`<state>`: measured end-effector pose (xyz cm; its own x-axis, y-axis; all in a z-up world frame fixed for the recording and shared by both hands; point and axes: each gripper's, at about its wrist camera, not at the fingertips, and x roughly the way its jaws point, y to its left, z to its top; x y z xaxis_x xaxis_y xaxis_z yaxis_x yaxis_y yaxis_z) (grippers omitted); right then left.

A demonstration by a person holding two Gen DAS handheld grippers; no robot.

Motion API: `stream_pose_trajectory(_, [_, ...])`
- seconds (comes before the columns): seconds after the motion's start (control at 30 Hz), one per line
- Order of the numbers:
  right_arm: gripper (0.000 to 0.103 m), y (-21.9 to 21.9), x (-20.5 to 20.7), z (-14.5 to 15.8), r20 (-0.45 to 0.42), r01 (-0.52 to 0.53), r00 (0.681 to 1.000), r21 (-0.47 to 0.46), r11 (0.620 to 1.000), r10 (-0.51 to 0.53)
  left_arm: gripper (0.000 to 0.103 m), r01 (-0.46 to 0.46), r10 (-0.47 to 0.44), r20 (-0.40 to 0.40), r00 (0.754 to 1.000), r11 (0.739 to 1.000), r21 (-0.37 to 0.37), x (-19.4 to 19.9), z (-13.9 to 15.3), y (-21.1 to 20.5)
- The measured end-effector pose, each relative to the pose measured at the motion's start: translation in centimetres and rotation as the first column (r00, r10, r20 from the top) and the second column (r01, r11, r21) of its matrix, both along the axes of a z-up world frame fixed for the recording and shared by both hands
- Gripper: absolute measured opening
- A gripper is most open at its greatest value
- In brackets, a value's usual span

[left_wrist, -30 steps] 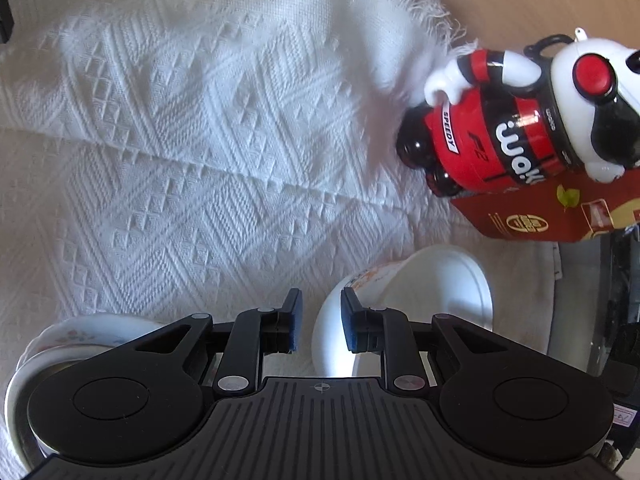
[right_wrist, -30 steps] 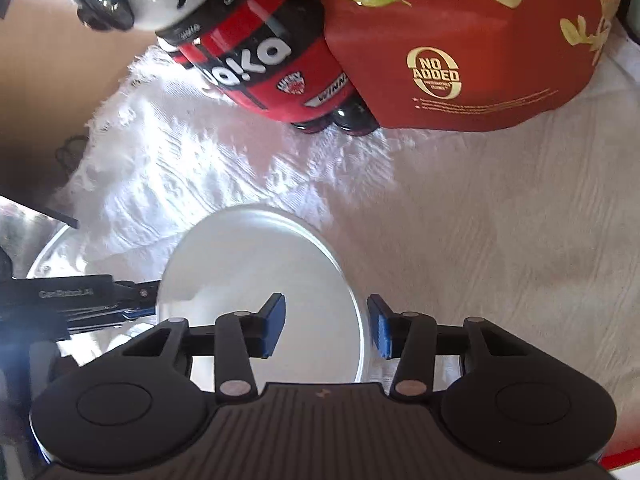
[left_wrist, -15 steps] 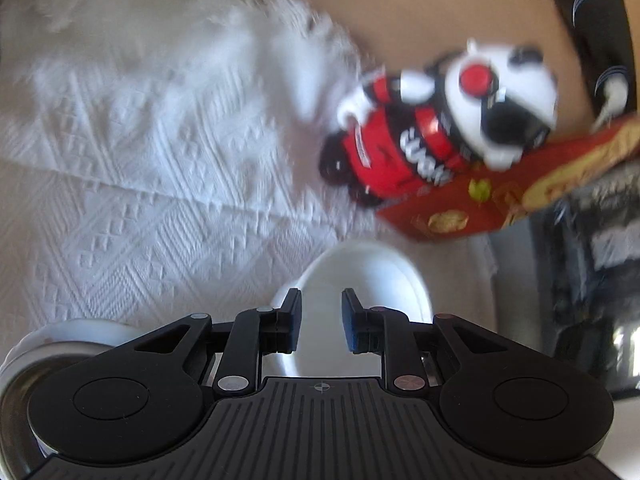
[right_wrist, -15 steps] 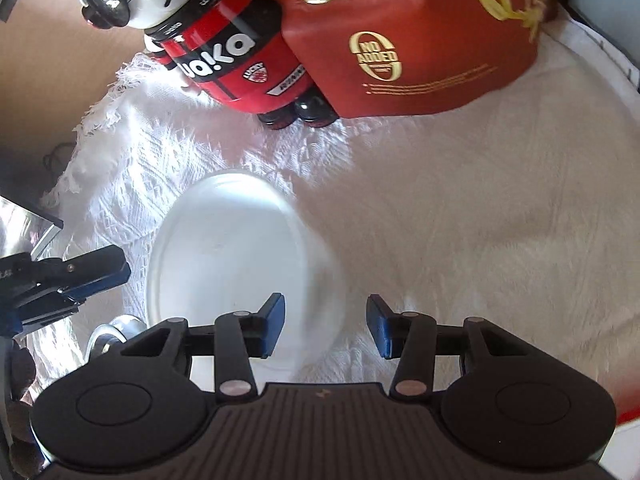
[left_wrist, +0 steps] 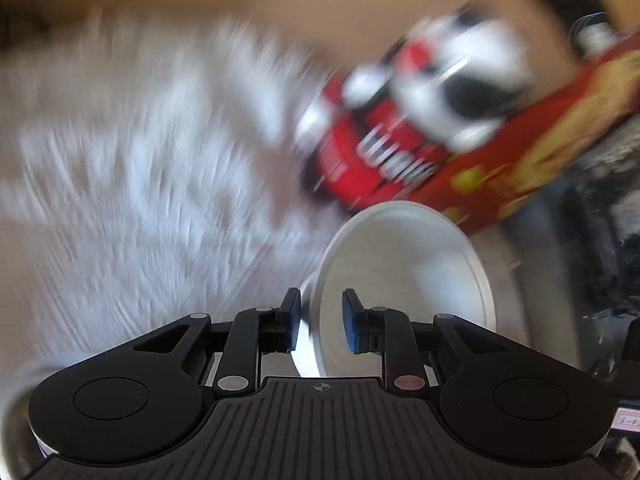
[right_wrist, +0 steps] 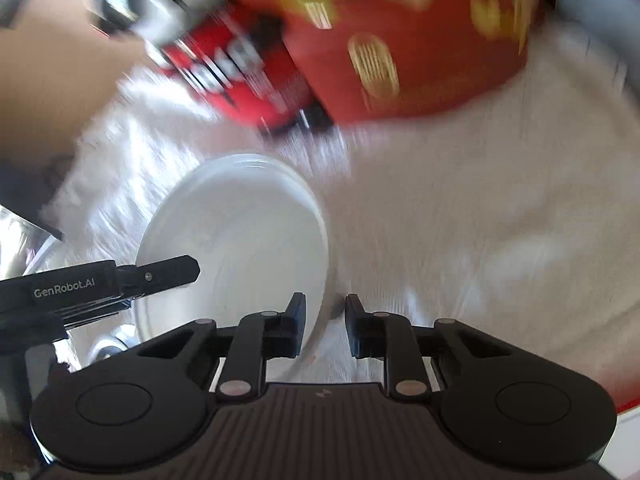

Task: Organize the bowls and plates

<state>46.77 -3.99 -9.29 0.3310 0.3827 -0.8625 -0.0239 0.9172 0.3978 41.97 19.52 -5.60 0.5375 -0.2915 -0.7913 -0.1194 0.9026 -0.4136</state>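
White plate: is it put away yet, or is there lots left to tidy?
Not yet, and nothing looks finished. In hand: the white plate is tilted over the white cloth. The left gripper has one edge, and the right gripper, whose jaws have just been closing, has the opposite rim between them. Left to do: setting the plate down where it belongs. No stack shows clearly in these blurred views.

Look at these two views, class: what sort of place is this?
Probably a home dining table: a white woven cloth, a white plate, and a red food box beside a panda-shaped bottle.
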Motion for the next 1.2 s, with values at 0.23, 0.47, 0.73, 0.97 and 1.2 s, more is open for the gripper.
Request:
stream_pose_trajectory(0.23, [0.022,-0.8,-5.7,11.2,0.253,-0.054,0.966,-0.02,0.998,0.057,0.024,0.063,-0.063,0.044,0.997,0.998,-0.002,-5.0,8.4,-1.4])
stream_pose_trajectory(0.47, [0.022,-2.8,-10.5,12.2,0.18,-0.119,0.976,-0.032,0.992,0.123,0.024,0.155,-0.157,-0.075,0.985,0.988,-0.025,-10.0,5.8,-3.2])
stream_pose_trajectory(0.73, [0.024,-3.1,-12.8,6.2,0.027,-0.097,0.995,-0.033,0.995,0.097,0.024,0.143,-0.158,-0.233,0.959,0.986,-0.081,-12.3,-1.3,-3.3])
stream_pose_trajectory(0.97, [0.024,-3.0,-13.6,3.2,-0.014,-0.068,0.998,-0.034,0.997,0.068,0.024,0.122,-0.148,-0.247,0.958,0.985,-0.119,-13.4,-1.8,-2.7])
stream_pose_trajectory(1.2, [0.024,-3.9,-14.1,4.5,0.025,-0.055,0.998,-0.004,0.998,0.055,0.025,0.108,-0.14,-0.201,0.97,0.981,-0.162,-13.1,0.4,-2.3])
